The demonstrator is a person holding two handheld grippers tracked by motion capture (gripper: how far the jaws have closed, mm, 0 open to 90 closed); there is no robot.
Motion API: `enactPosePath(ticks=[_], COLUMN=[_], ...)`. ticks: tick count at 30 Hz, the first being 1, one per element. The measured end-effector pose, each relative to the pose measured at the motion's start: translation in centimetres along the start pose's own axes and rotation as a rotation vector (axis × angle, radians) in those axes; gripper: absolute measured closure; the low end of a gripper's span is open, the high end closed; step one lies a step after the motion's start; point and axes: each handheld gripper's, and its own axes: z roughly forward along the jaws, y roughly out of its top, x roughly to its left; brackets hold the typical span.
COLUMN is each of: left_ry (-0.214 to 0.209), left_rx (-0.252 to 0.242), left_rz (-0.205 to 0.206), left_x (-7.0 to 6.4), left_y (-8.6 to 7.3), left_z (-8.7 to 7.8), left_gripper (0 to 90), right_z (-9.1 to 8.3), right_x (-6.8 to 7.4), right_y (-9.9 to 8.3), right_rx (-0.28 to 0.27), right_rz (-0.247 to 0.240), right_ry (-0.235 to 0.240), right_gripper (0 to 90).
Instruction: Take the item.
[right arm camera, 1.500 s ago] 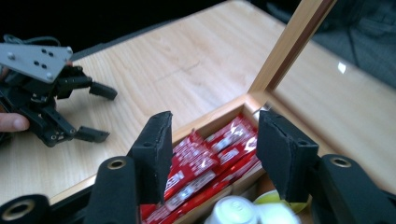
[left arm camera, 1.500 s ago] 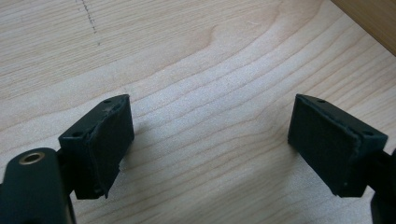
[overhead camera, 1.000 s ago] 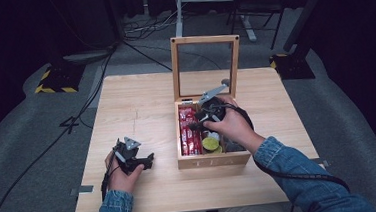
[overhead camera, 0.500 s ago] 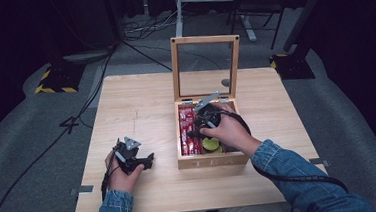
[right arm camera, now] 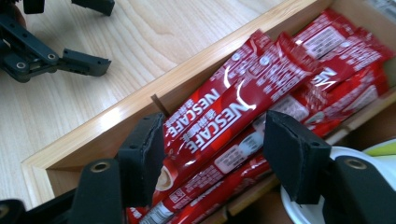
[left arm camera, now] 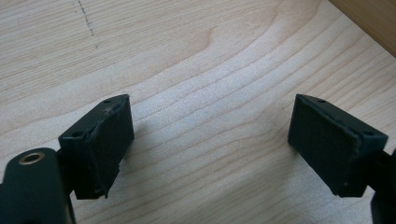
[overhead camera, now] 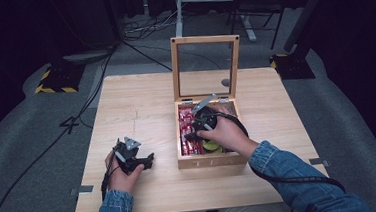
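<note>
Nescafé sticks [right arm camera: 219, 126] sit between my right gripper's [right arm camera: 215, 158] spread jaws, not yet pinched; my left gripper [left arm camera: 210, 140] gapes over bare table [left arm camera: 196, 56]

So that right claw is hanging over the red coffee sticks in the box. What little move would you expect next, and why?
Probably a short dip and then a squeeze. The right gripper is open, its jaws on either side of the top coffee stick in the wooden box, not yet pinching it. The left gripper sits open over bare table.
</note>
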Motion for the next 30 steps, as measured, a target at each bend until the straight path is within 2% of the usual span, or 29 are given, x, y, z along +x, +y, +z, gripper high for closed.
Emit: enactPosePath(ticks=[4,9,17,24,27,30], left_ry=[0.000,-0.001,-0.001,-0.001,-0.001,-0.001], left_rx=[0.000,0.000,0.000,0.000,0.000,0.000], left_rz=[0.000,0.000,0.001,0.001,0.001,0.001], left_x=[0.0,0.0,0.0,0.0,0.0,0.0], left_y=[0.0,0.0,0.0,0.0,0.0,0.0], left_z=[0.0,0.0,0.0,0.0,0.0,0.0], left_gripper=[14.6,14.6,14.6,14.6,14.6,14.6], right_z=[0.3,0.1,0.1,0.6,0.5,0.1], right_x=[0.3,0.4,1.1,1.7,1.6,1.5], right_y=[0.0,-0.2,0.0,0.0,0.1,0.2], right_rx=[0.017,0.011,-0.004,0.005,0.003,-0.012], right_rz=[-0.011,-0.004,-0.004,-0.015,0.008,0.040], right_ry=[-0.003,0.010,0.048,0.054,0.071,0.118], right_gripper=[42.5,53.9,61.9,67.8,73.8,80.0])
